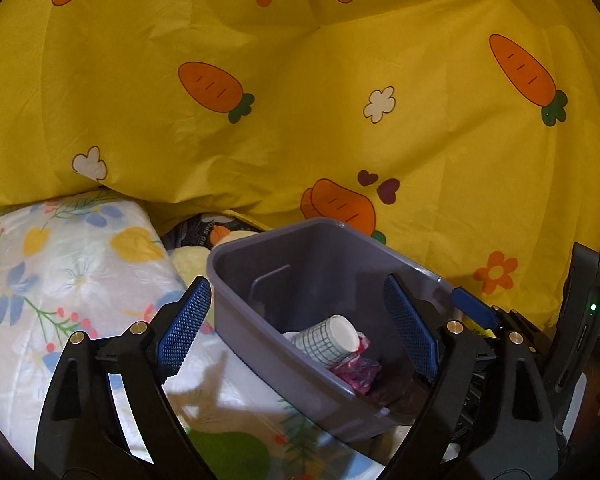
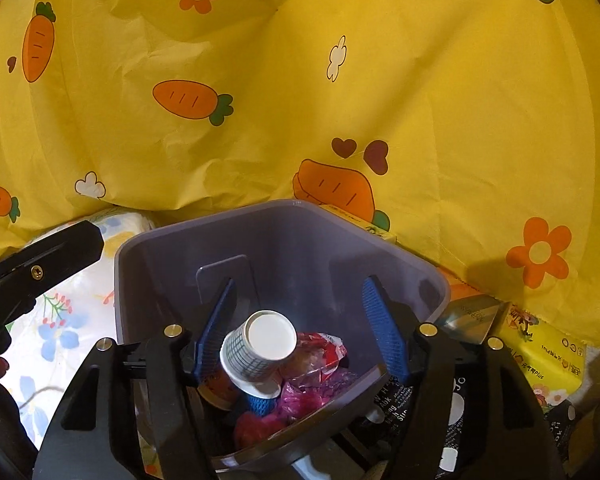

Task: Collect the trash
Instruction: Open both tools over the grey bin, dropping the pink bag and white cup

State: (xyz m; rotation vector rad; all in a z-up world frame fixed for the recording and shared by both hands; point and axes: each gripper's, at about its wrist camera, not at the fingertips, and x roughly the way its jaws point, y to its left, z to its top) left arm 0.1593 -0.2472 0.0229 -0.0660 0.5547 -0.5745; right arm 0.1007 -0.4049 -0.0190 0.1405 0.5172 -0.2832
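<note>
Hovering spread wide, gripping nothing: right gripper (image 2: pixel 300 324) over grey bin (image 2: pixel 428 276) holding checked paper cup (image 2: pixel 260 348); left gripper (image 1: pixel 300 324) likewise; yellow pack (image 2: pixel 540 364) reading "Plus".

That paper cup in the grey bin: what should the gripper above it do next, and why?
Probably lift the right gripper up out of the grey bin. Its jaws are open, and the paper cup lies on the wrappers inside, seemingly released, so nothing is left to hold.

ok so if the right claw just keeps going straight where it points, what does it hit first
Probably the paper cup lying on the trash inside the grey bin. The open right claw points down into the bin, though depth is hard to judge.
</note>
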